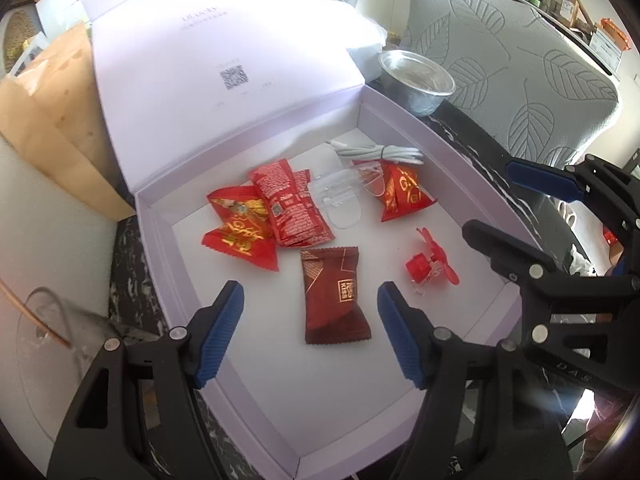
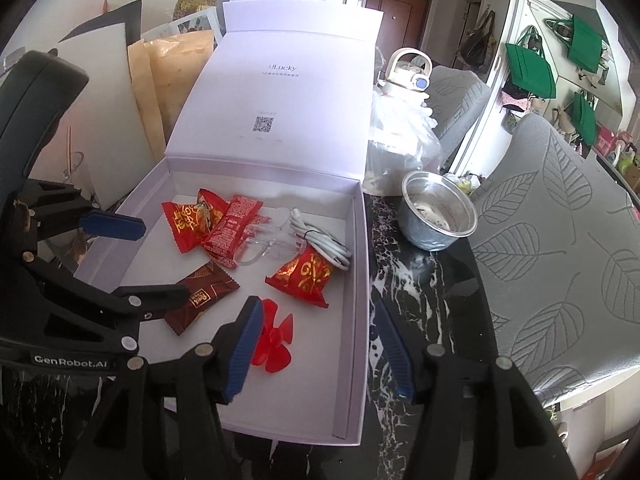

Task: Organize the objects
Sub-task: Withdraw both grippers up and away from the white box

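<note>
left wrist: brown packet (image 1: 335, 295) lengthwise between open tongs (image 1: 310, 334).

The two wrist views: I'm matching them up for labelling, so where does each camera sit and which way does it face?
Left wrist: on the left hand-held gripper, facing down into the box over the brown packet; its fingers and the right hand-held gripper show.
Right wrist: on the right hand-held gripper, astride the box's right wall; the left hand-held gripper shows.
Shared: box, packets, red propeller, metal bowl.
</note>
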{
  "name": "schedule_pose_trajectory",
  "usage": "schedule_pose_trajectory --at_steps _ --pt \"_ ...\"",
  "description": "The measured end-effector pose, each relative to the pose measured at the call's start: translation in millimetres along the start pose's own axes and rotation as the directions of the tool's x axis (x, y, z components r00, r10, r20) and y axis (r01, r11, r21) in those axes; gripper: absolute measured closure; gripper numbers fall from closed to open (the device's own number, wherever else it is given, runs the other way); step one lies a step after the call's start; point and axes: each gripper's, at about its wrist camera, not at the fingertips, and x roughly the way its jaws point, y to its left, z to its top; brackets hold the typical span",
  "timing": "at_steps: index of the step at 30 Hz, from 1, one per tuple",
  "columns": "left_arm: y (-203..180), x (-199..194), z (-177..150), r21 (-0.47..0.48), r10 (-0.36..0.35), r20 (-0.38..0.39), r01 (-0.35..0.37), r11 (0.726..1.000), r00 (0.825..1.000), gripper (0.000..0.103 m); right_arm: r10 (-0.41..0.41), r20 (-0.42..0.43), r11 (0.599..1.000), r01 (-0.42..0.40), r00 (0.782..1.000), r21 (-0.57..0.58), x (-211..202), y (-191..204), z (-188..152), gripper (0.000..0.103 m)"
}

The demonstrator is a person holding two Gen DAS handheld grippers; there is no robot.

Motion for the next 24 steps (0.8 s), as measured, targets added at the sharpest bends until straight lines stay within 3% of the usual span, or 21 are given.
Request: schedule_pose_trajectory --at_steps 5,24 --pt "4 -20 0 -0.033 0.031 0.044 -0.030 0.999 0.999 0.025 0.003 0.041 1.000 -0.003 0.999 0.008 -19 3 5 0.040" --pt "5 -129 -29 -0.096 0.083 0.210 -0.064 0.993 0.974 0.023 -0.024 0.175 0.998 0.015 0.984 0.053 -122 15 2 0.040"
